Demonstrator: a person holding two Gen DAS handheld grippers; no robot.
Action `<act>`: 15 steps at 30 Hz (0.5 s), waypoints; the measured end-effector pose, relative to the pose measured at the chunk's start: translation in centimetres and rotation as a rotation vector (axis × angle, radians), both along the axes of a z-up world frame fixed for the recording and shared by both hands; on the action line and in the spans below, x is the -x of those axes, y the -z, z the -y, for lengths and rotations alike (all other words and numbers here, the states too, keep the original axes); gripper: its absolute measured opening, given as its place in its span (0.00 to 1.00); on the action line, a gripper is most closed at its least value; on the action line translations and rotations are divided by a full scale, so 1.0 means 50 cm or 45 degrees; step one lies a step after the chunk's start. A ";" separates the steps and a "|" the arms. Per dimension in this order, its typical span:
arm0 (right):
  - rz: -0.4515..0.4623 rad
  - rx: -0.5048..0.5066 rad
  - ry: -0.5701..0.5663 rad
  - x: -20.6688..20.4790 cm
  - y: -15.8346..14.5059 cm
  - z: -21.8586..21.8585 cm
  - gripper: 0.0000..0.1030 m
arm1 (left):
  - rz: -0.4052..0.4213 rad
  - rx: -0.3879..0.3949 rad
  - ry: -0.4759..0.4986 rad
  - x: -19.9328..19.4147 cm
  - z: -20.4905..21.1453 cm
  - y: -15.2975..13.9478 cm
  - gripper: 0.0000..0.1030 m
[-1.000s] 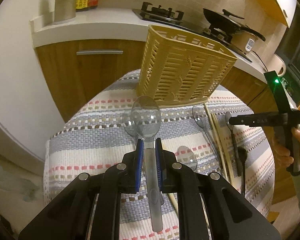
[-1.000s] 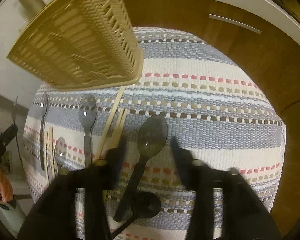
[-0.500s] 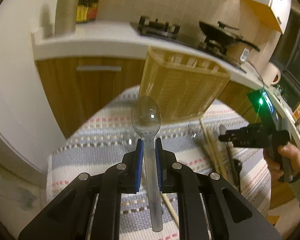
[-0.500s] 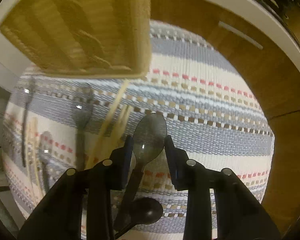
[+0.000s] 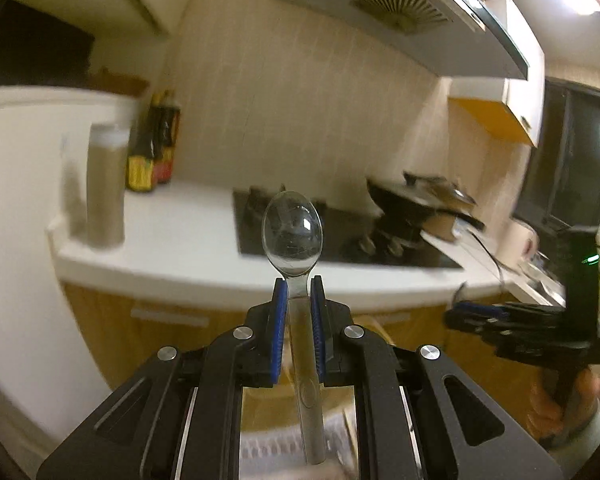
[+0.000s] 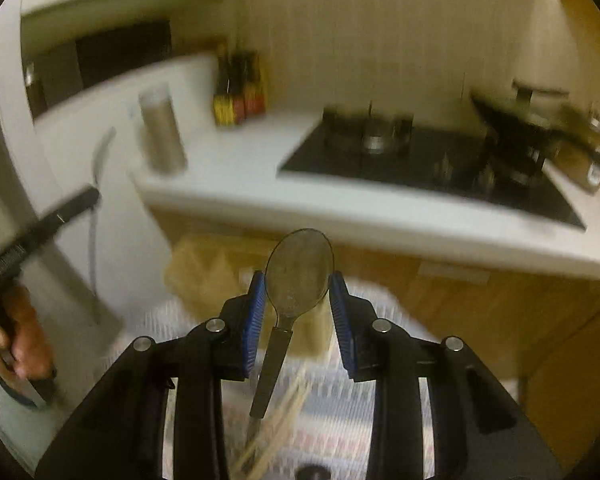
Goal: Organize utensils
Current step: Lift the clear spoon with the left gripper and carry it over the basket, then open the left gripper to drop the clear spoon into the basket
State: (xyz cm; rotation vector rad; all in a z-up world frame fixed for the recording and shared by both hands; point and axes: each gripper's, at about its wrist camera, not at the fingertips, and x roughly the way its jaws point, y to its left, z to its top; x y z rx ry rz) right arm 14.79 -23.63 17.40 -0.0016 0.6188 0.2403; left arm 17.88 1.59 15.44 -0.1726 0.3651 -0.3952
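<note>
My left gripper (image 5: 299,284) is shut on the neck of a clear plastic spoon (image 5: 292,232), bowl up, held high and level with the kitchen counter. My right gripper (image 6: 298,284) is shut on the bowl of a dark translucent spoon (image 6: 300,270), whose handle (image 6: 271,372) hangs down and left, lifted off the striped cloth (image 6: 332,432). The tan slotted utensil basket (image 6: 204,272) stands behind the right gripper. Wooden chopsticks (image 6: 276,428) lie on the cloth below it. The right gripper also shows at the right of the left wrist view (image 5: 476,312).
A white counter (image 5: 188,248) with a black gas hob (image 6: 420,160), a wok (image 6: 532,128), a metal canister (image 6: 162,132) and sauce bottles (image 6: 240,92) runs behind. Wooden cabinet fronts (image 6: 500,312) sit under it. The left gripper shows at the left edge of the right wrist view (image 6: 48,220).
Both grippers have risen and tilted up from the cloth. The right gripper closed on the dark spoon and lifted it. The left still holds the clear spoon.
</note>
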 end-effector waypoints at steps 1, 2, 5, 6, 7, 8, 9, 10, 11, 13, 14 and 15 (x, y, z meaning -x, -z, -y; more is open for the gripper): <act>0.036 -0.008 0.012 -0.008 -0.010 0.002 0.29 | 0.048 -0.020 -0.026 -0.014 0.016 -0.001 0.10; 0.084 -0.009 0.036 -0.018 -0.025 0.003 0.29 | 0.080 -0.025 -0.035 -0.021 0.025 -0.001 0.10; 0.194 0.031 0.101 -0.043 -0.039 -0.008 0.29 | 0.177 -0.027 -0.056 -0.044 0.045 0.011 0.10; 0.220 0.036 0.118 -0.049 -0.041 -0.010 0.29 | 0.198 -0.036 -0.071 -0.053 0.051 0.017 0.10; 0.247 0.045 0.135 -0.056 -0.037 -0.012 0.29 | 0.204 -0.038 -0.077 -0.063 0.054 0.021 0.10; 0.267 0.048 0.147 -0.061 -0.036 -0.008 0.29 | 0.204 -0.028 -0.078 -0.072 0.054 0.030 0.10; 0.293 0.047 0.156 -0.069 -0.029 -0.006 0.29 | 0.204 -0.017 -0.084 -0.081 0.053 0.040 0.10; 0.313 0.051 0.162 -0.075 -0.026 -0.005 0.29 | 0.206 -0.012 -0.102 -0.091 0.053 0.054 0.10; 0.330 0.052 0.166 -0.081 -0.015 -0.007 0.29 | 0.210 -0.008 -0.110 -0.095 0.047 0.063 0.10; 0.333 0.060 0.171 -0.094 0.004 -0.008 0.29 | 0.206 -0.006 -0.119 -0.107 0.044 0.083 0.10; 0.330 0.078 0.182 -0.099 0.012 -0.011 0.29 | 0.207 -0.009 -0.125 -0.111 0.041 0.093 0.10; 0.320 0.097 0.181 -0.109 0.025 -0.016 0.29 | 0.210 -0.016 -0.130 -0.114 0.042 0.104 0.10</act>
